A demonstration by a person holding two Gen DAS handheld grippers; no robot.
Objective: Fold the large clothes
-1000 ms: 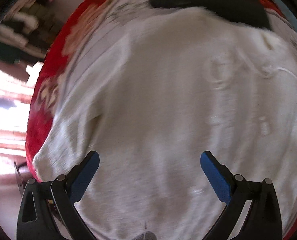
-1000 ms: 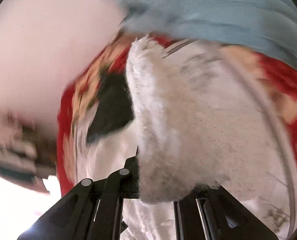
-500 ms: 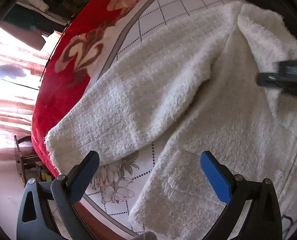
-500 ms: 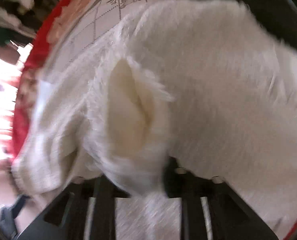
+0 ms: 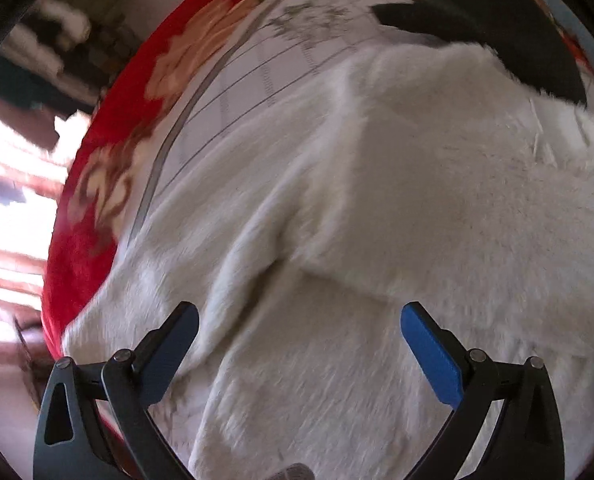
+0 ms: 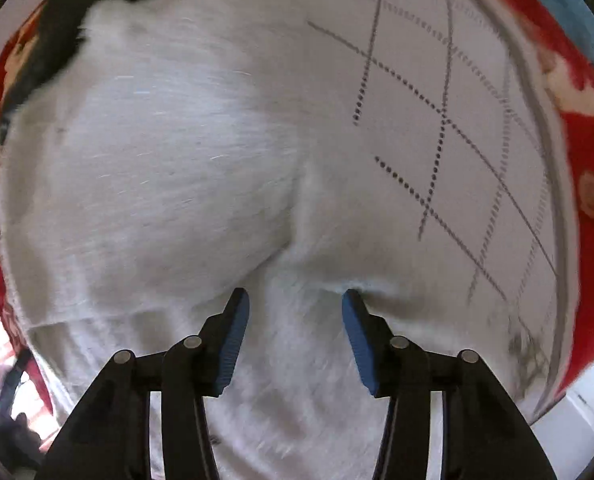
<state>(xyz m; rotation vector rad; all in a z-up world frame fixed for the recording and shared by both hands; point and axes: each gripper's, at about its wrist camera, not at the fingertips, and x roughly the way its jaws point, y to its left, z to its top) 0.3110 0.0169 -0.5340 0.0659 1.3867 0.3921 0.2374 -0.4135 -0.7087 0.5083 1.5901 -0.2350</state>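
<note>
A fluffy white garment [image 5: 417, 200] lies spread on a bed with a red, flowered blanket [image 5: 97, 208]. One sleeve is folded across its body in the left wrist view. My left gripper [image 5: 299, 320] is open and empty, just above the garment's lower part. The garment [image 6: 157, 160] also fills the right wrist view. My right gripper [image 6: 295, 300] is open with a moderate gap, hovering close over a fold of the white fabric, holding nothing.
A black garment [image 5: 497, 28] lies at the far side of the bed, also in the right wrist view [image 6: 49, 32]. White quilted centre of the blanket [image 6: 457, 120] shows to the right. The bed's edge and a bright window are at the left.
My right gripper has let go of the white garment and opened. The sleeve now lies folded over the body. My left gripper stayed open and shifted over the garment.
</note>
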